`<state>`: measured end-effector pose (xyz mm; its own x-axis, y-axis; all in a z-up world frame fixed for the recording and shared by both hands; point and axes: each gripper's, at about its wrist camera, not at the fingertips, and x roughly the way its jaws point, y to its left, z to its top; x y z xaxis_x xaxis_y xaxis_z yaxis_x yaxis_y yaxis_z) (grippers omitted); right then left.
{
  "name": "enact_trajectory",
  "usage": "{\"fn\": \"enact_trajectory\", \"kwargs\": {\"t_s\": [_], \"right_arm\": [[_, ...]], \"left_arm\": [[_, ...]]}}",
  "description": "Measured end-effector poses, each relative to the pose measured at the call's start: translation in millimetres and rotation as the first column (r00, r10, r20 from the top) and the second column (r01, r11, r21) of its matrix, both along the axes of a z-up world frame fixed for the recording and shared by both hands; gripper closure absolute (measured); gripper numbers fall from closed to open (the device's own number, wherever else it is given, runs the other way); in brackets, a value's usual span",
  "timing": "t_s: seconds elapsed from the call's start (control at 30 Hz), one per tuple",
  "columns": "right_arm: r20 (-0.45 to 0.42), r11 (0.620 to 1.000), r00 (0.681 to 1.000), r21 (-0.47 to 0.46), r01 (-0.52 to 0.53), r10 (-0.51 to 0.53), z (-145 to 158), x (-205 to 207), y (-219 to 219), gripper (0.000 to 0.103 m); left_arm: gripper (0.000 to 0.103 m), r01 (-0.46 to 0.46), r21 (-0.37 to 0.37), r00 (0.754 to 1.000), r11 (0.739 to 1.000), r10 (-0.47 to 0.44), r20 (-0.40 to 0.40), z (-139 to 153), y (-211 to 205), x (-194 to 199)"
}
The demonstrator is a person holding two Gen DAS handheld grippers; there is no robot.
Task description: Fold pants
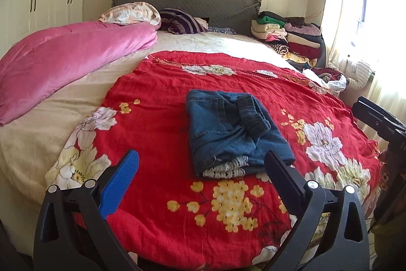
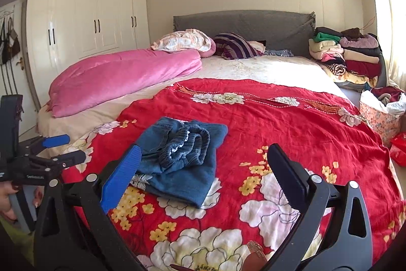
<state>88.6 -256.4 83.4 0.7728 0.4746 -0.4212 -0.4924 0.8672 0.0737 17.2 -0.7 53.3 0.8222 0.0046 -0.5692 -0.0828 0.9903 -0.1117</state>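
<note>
Looking from the left wrist, the left gripper (image 1: pixel 201 173) gapes empty before folded denim pants (image 1: pixel 233 137) on the red bedspread (image 1: pixel 157 123). From the right wrist, the right gripper (image 2: pixel 203 170) also gapes; soft, weighty denim probably suits edge grips.

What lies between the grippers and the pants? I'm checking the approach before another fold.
Nothing visible does. The folded pants lie alone on the red floral blanket, with only bare blanket ahead of the open left gripper and open right gripper.
</note>
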Motion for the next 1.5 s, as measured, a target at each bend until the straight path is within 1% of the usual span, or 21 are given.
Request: {"fn": "enact_trajectory", "kwargs": {"t_s": [0.17,0.27,0.47,0.57,0.67,0.9,1.13,1.5], "right_arm": [[-0.011,1.0,1.0,0.0,0.002,-0.002,-8,-12,-1,0.009],[-0.019,1.0,1.0,-0.028,0.011,-0.011,-17,-17,-1,0.009],[-0.108,0.998,0.994,-0.062,0.021,-0.027,-46,-14,1,0.009],[-0.164,0.995,0.985,-0.095,0.033,-0.048,-61,-8,7,0.009],[-0.196,0.995,0.979,-0.096,0.033,-0.051,-70,-4,9,0.009],[-0.192,0.995,0.981,-0.098,0.019,-0.037,-68,-5,12,0.009],[-0.192,0.995,0.981,-0.099,0.016,-0.035,-68,-4,12,0.009],[-0.192,0.995,0.981,-0.101,0.017,-0.036,-68,-5,12,0.009]], "left_arm": [[0.004,0.003,-0.009,1.0,1.0,-0.004,-0.025,-13,-2,-7],[0.004,0.0,-0.013,0.999,1.0,-0.001,-0.041,-20,-3,-8],[0.004,0.004,-0.035,0.997,0.999,-0.006,-0.074,-35,-5,-6],[0.004,0.006,-0.038,0.995,0.999,-0.01,-0.1,-43,-7,-2],[0.004,0.006,-0.045,0.993,0.999,-0.011,-0.118,-49,-8,-1],[0.004,-0.001,-0.044,0.993,0.999,-0.004,-0.121,-49,-7,-1],[0.004,-0.016,-0.024,0.991,1.0,0.012,-0.131,-49,-8,0],[0.004,-0.01,-0.013,0.991,1.0,0.008,-0.135,-47,-11,-1]]}}
